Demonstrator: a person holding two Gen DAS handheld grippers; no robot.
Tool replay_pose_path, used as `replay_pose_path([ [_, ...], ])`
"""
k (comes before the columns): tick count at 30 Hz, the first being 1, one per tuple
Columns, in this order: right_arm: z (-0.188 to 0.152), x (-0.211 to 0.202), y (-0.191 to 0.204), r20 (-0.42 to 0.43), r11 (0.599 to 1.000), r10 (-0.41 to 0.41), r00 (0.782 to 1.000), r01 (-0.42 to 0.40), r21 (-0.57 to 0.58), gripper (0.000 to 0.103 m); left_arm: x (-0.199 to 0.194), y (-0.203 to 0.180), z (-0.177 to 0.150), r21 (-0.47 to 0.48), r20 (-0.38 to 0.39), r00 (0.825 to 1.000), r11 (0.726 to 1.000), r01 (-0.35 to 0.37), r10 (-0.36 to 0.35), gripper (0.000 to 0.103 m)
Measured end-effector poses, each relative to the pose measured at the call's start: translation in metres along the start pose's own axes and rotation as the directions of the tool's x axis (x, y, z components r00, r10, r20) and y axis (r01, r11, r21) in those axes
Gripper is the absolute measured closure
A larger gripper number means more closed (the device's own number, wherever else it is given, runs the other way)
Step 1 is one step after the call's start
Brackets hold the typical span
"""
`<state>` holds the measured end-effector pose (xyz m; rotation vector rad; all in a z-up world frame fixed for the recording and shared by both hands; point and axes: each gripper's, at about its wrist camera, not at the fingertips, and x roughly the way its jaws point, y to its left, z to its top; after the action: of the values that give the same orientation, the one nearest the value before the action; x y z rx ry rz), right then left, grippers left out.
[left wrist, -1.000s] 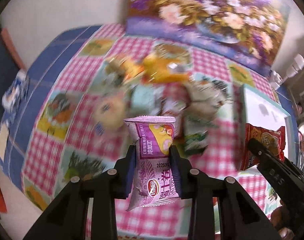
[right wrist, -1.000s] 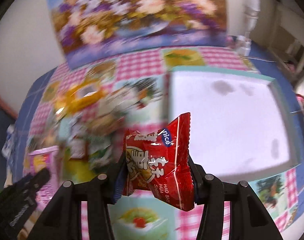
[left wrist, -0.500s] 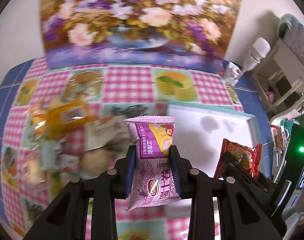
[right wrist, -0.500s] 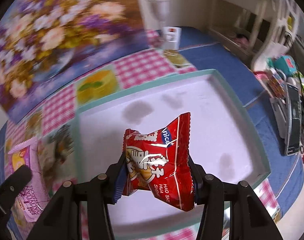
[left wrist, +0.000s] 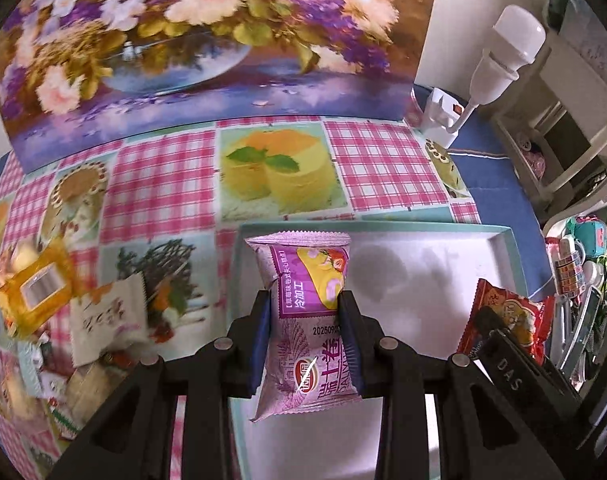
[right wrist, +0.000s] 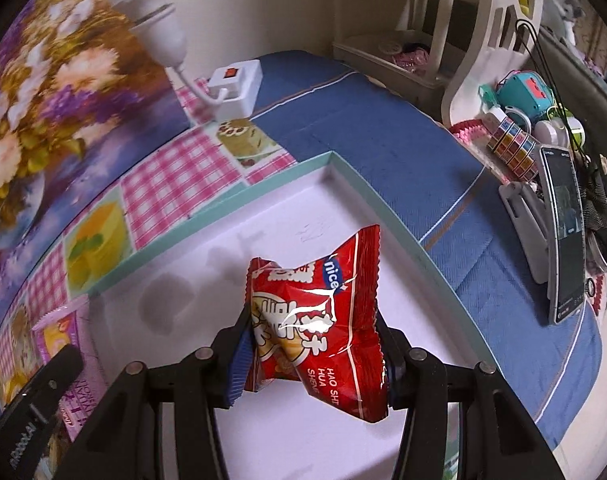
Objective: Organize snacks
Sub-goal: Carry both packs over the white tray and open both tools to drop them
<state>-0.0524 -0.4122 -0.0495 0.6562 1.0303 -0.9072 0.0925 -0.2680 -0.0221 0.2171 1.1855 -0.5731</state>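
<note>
My left gripper (left wrist: 305,312) is shut on a purple snack packet (left wrist: 303,280), held upright over the left part of a white tray with a teal rim (left wrist: 503,232). My right gripper (right wrist: 309,344) is shut on a puffy red snack packet (right wrist: 315,312), above the white floor of the same tray (right wrist: 367,196). In the left wrist view the red packet (left wrist: 511,320) and the right gripper show at the right edge. In the right wrist view the purple packet (right wrist: 63,332) shows at the lower left. Nothing lies on the tray floor.
A heap of loose snacks (left wrist: 55,300) lies on the checked tablecloth left of the tray. A flower picture (left wrist: 183,40) leans at the back. A white lamp on a socket block (right wrist: 231,84), a phone on a stand (right wrist: 563,232) and small items stand right of the tray.
Both grippers have swung right from over the snack heap to above the white tray, each still gripping its packet. The tray now fills most of the right wrist view.
</note>
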Motion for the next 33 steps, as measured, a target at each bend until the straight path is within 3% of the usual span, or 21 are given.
replay_pose_path([
  [12, 0.018, 0.008, -0.013, -0.002, 0.999, 0.003, 1.0, -0.003, 0.052, 0.049, 0.017, -0.016, 0.011, 0.02, -0.006, 1.0, 1.0, -0.014, 0.014, 0.065],
  [16, 0.017, 0.009, -0.013, -0.015, 0.999, 0.011, 1.0, -0.01, 0.047, 0.049, 0.016, -0.017, 0.01, 0.017, -0.001, 0.999, 0.999, -0.032, 0.032, 0.048],
  [21, 0.018, 0.011, -0.013, -0.028, 0.999, 0.033, 0.999, -0.032, 0.041, 0.044, 0.008, -0.01, 0.011, -0.014, 0.014, 0.999, 0.999, -0.048, 0.048, 0.041],
  [24, 0.017, 0.011, -0.011, -0.021, 0.999, 0.034, 0.999, -0.033, 0.032, 0.031, 0.002, -0.004, 0.013, -0.042, 0.032, 0.997, 0.997, -0.063, 0.064, 0.032],
  [31, 0.013, 0.011, 0.0, -0.007, 0.998, 0.066, 0.998, -0.067, -0.008, 0.016, -0.001, 0.012, 0.012, -0.102, 0.052, 0.991, 0.988, -0.116, 0.121, 0.021],
  [33, 0.013, 0.011, 0.002, 0.002, 0.997, 0.07, 0.998, -0.07, -0.017, 0.005, -0.003, 0.018, 0.011, -0.124, 0.058, 0.989, 0.984, -0.13, 0.138, 0.017],
])
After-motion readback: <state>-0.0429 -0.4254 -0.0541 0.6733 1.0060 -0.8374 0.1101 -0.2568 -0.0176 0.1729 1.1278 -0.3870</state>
